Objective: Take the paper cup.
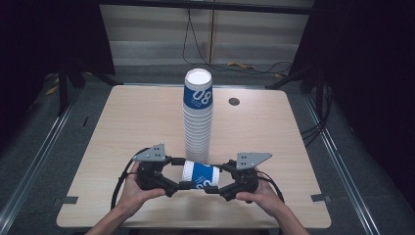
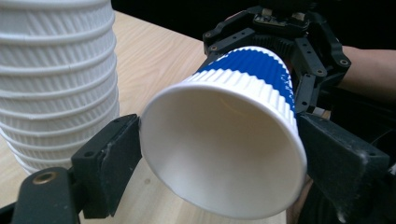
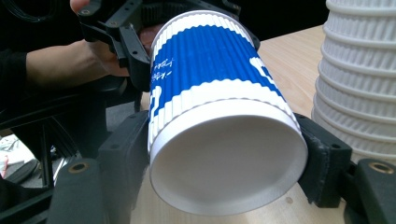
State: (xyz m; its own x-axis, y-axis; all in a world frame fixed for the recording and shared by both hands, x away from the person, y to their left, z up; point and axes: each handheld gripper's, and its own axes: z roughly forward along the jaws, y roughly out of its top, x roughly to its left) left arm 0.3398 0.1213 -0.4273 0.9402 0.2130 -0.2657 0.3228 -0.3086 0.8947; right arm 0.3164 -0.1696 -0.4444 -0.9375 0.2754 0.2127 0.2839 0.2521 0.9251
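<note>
Cup [image 1: 200, 176] lies on its side, held off the table [image 1: 122, 127] near the front edge, at the middle, just in front of the stack [image 1: 198, 117]. Stack stands upright at table centre, top cup's mouth up.

Left gripper [image 1: 180, 173]: jaws set wide, pads against the rim at the cup's open mouth, one each side; the left gripper view looks straight into the white inside. Holding.

Right gripper [image 1: 218, 178]: jaws closed partway onto the base end, one pad each side of the bottom; the right gripper view looks at the recessed underside. Holding too.

So both grippers clamp one cup from opposite ends, blue band [image 3: 205, 60] between them. Both hands [image 1: 134, 191] low at the front edge.

Step, my read: hand-to-hand transfer or re-grip of a single cup. Can't tell if it came off the stack or is headed onto it.

Next move likely needs: one gripper lets go first, else the cup gets pulled or crushed. If stacking, the remaining gripper turns the cup mouth-up, lifts above the stack's top and lowers it in straight. Stack is tall and close behind, so keep sideways bumps off it.
</note>
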